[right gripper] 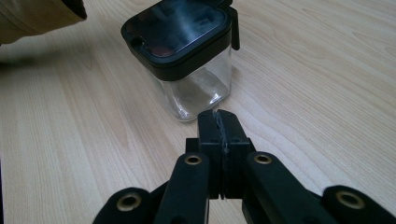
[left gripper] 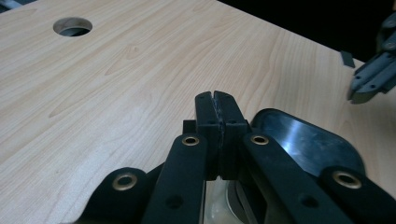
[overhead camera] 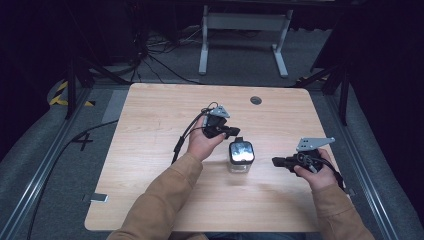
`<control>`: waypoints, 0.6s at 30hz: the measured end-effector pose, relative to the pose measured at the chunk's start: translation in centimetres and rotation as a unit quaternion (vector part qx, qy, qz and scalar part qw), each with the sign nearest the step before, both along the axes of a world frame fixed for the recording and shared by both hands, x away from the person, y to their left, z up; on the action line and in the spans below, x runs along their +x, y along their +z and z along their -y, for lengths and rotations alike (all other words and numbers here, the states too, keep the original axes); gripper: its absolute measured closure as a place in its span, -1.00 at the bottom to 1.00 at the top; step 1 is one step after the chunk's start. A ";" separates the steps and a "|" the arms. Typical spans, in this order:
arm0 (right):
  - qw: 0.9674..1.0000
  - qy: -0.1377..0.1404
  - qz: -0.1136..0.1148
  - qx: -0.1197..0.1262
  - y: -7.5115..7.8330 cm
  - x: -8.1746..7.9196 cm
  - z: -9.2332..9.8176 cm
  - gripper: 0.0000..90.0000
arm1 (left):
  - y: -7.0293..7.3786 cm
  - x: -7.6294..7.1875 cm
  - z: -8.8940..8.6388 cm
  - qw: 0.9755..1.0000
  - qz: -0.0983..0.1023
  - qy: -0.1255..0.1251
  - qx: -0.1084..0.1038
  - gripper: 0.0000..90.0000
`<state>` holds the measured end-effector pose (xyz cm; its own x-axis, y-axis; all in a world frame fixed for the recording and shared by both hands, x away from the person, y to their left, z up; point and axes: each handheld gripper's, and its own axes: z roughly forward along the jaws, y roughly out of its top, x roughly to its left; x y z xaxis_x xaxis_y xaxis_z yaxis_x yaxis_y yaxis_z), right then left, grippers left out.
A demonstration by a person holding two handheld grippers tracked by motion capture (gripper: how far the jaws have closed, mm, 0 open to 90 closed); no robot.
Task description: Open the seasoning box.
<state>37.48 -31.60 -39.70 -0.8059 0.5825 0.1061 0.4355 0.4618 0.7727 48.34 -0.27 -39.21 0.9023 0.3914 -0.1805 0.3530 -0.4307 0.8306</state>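
A clear square jar with a black lid (overhead camera: 241, 156) is standing on the wooden table (overhead camera: 150, 125) between both tongs. The left gripper (overhead camera: 231, 131), clenched empty, is hovering just beside its lid (nearer). The right gripper (overhead camera: 276, 161), also clenched empty, is pointing at it.

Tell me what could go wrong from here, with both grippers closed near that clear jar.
1. The left gripper hangs just above the black lid of the jar; dropping lower could knock the jar over.
2. The right gripper is shut and pointed at the jar's clear wall; pushing forward would likely shove it across the table, not grasp it.
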 end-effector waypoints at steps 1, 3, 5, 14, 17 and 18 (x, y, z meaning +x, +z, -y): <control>1.000 0.000 -0.001 0.000 0.0 0.0 0.0 1.00 | 0.1 -0.1 -0.1 1.000 -0.003 -0.004 0.001 1.00; 1.000 0.001 0.001 -0.001 -0.1 0.0 -0.1 1.00 | 0.1 -0.2 -0.1 1.000 -0.008 -0.012 0.014 1.00; 1.000 0.001 -0.001 -0.002 -0.1 0.0 -0.2 1.00 | -0.1 -0.2 0.0 1.000 -0.013 -0.014 0.018 1.00; 1.000 0.001 -0.002 -0.002 -0.1 0.0 -0.1 1.00 | 0.2 -0.4 0.4 1.000 -0.011 -0.017 0.016 1.00; 1.000 0.002 -0.002 -0.002 -0.1 0.0 -0.1 1.00 | 0.0 -0.2 0.6 1.000 -0.012 -0.015 0.021 1.00; 1.000 0.002 -0.002 -0.002 -0.1 0.0 -0.1 1.00 | 0.0 -0.2 0.6 1.000 -0.014 -0.007 0.021 1.00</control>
